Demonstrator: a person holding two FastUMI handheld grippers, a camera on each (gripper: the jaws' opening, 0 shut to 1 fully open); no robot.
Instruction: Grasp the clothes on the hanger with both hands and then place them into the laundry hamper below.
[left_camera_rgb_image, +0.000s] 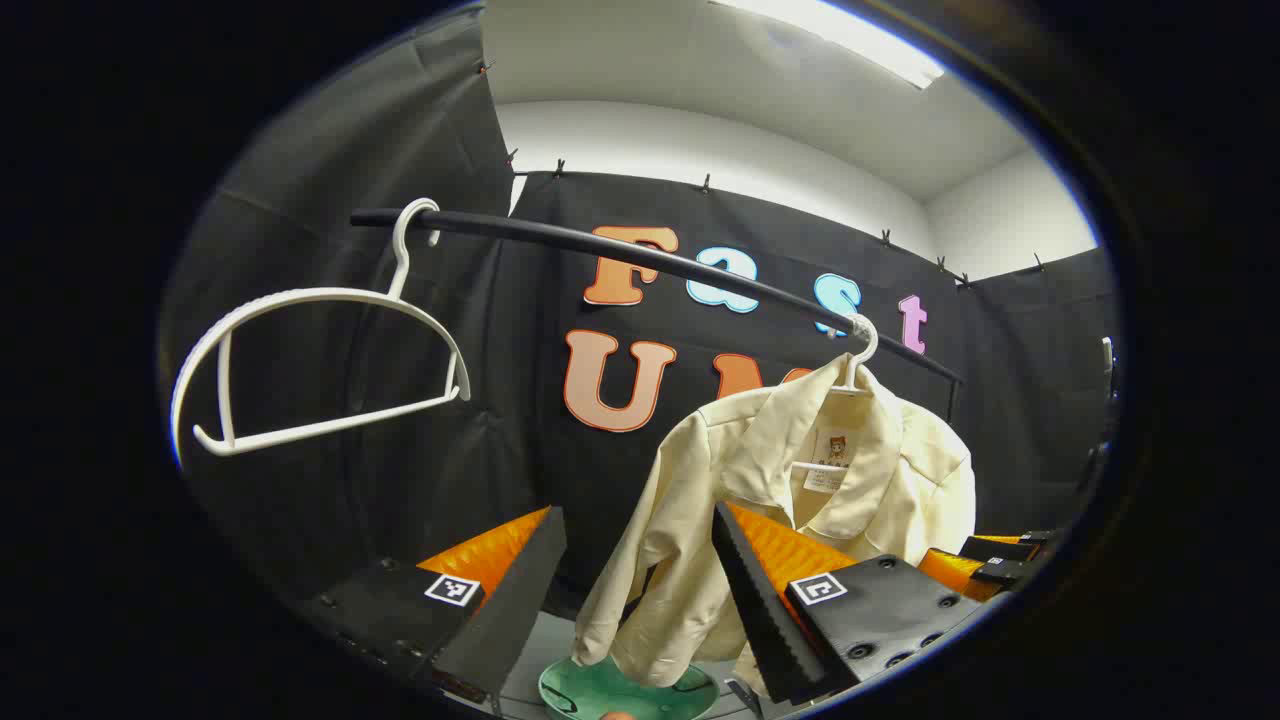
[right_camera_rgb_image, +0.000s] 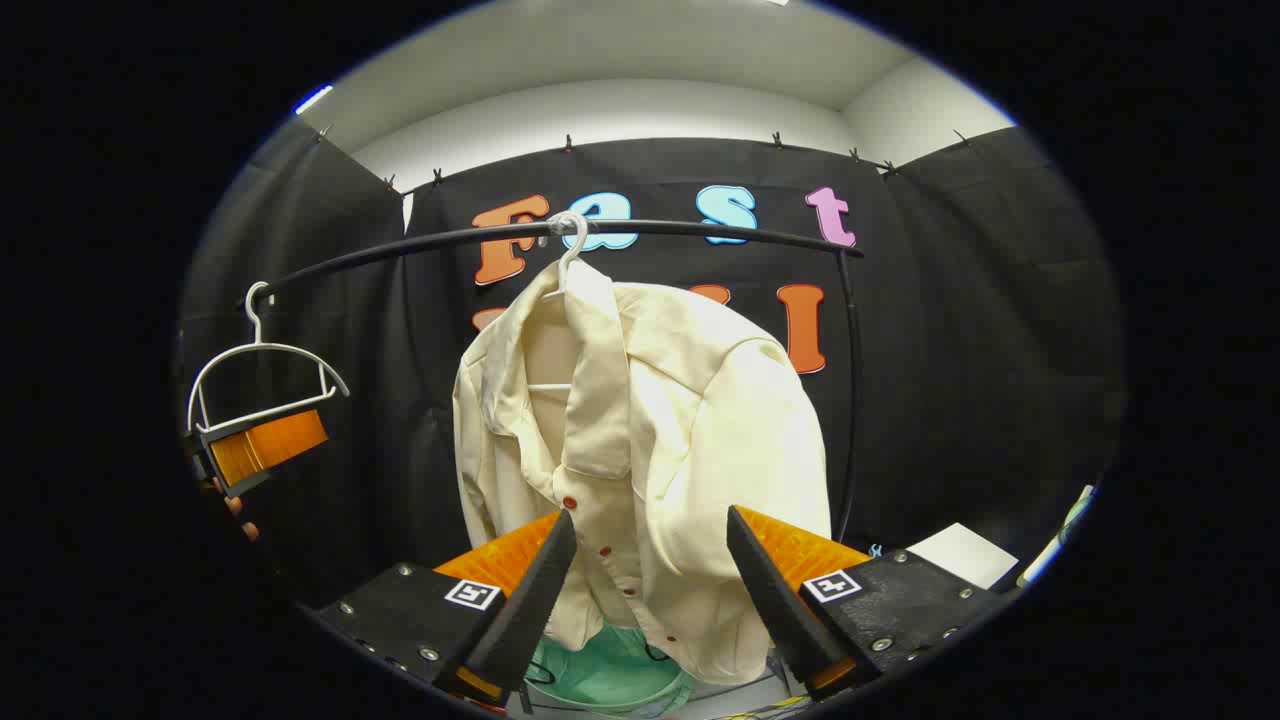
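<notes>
My jaws stand wide on both grippers. I'd close on the cream jacket (right_camera_rgb_image: 640, 430) at both shoulders, then lift it clear of its hanger (right_camera_rgb_image: 568, 245) before lowering it to the green hamper (right_camera_rgb_image: 610, 675).

A jacket (right_camera_rgb_image: 640, 450) hung on a hanger (right_camera_rgb_image: 568, 250) on the rail (right_camera_rgb_image: 700, 230). An empty hanger (left_camera_rgb_image: 310, 350) hung far to its left. The hamper (right_camera_rgb_image: 610, 675) sat below the jacket.
</notes>
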